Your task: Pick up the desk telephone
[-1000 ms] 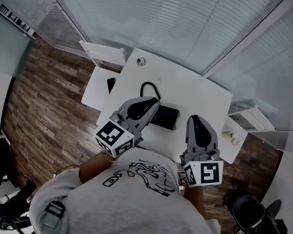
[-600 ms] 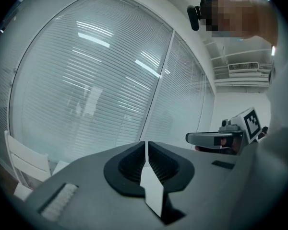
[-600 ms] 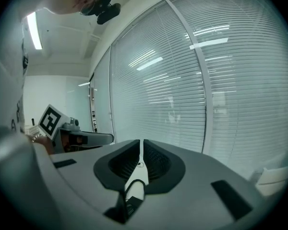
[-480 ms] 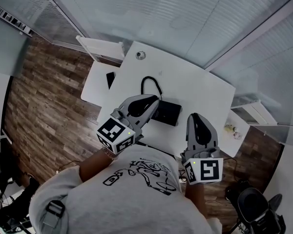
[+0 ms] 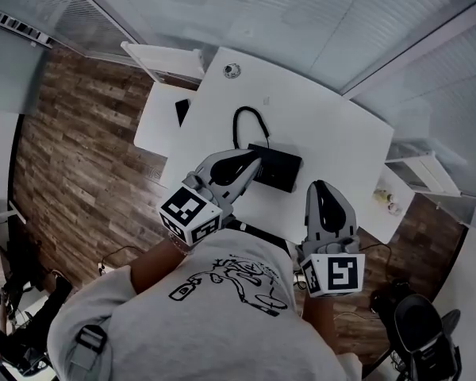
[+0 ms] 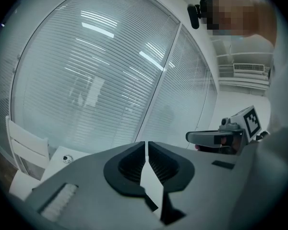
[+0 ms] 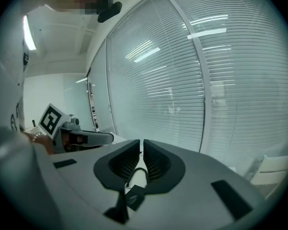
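The black desk telephone point(image 5: 279, 169) lies flat near the middle of the white table point(image 5: 333, 133), and its cord point(image 5: 239, 123) loops toward the far side. My left gripper point(image 5: 254, 163) hangs shut and holds nothing, its tip over the telephone's left end. My right gripper point(image 5: 318, 186) is shut too and holds nothing, to the right of the telephone near the table's front edge. In the left gripper view the jaws point(image 6: 147, 146) are closed on nothing. Below the closed jaws point(image 7: 141, 145) in the right gripper view I see a corner of the telephone point(image 7: 134, 198).
A small round object point(image 5: 232, 71) sits at the table's far corner. A low white side table point(image 5: 155, 129) at the left carries a dark flat device point(image 5: 182, 111), with a white chair point(image 5: 163, 60) behind it. A shelf point(image 5: 416, 173) and an office chair point(image 5: 416, 328) stand at the right. Blinds line the glass walls.
Both grippers have sunk a little toward the table with their jaws still closed. The left tip now overlaps the telephone's left end in the head view.
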`<state>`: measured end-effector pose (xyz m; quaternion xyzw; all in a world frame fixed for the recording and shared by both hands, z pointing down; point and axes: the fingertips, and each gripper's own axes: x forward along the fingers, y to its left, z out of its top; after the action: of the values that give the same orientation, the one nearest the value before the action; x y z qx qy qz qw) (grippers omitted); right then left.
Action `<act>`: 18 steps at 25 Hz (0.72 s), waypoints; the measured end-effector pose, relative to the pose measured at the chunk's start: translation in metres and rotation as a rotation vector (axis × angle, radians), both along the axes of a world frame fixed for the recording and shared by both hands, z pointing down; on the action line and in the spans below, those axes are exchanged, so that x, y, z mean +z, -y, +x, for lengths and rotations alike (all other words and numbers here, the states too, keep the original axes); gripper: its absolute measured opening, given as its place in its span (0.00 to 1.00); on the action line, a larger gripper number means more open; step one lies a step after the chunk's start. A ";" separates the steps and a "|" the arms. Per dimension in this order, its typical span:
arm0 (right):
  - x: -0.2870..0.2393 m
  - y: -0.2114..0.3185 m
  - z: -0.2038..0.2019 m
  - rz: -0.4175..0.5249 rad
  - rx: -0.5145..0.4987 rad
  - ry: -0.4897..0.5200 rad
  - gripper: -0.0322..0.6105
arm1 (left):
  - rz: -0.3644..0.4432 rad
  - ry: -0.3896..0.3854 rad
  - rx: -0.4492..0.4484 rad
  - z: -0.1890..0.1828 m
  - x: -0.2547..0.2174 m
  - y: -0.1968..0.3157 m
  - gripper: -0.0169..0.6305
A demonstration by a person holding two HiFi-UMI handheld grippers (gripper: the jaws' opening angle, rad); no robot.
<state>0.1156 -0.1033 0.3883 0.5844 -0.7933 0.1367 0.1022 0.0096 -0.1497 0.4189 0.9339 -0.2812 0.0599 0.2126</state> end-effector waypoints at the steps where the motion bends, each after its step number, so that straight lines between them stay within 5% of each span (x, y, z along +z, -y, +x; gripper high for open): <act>1: 0.003 0.000 0.001 -0.004 0.001 0.002 0.08 | -0.002 0.005 0.003 0.000 0.003 -0.001 0.06; 12: 0.066 -0.004 -0.009 -0.092 -0.047 0.003 0.09 | -0.094 0.065 0.056 0.007 0.064 -0.011 0.07; 18: 0.116 -0.005 -0.001 -0.181 -0.046 0.007 0.10 | -0.207 0.105 0.079 0.004 0.122 -0.016 0.18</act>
<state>0.1142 -0.0979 0.5039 0.5538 -0.7914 0.2073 0.1549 0.0140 -0.1336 0.5409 0.9129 -0.2474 0.1455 0.2903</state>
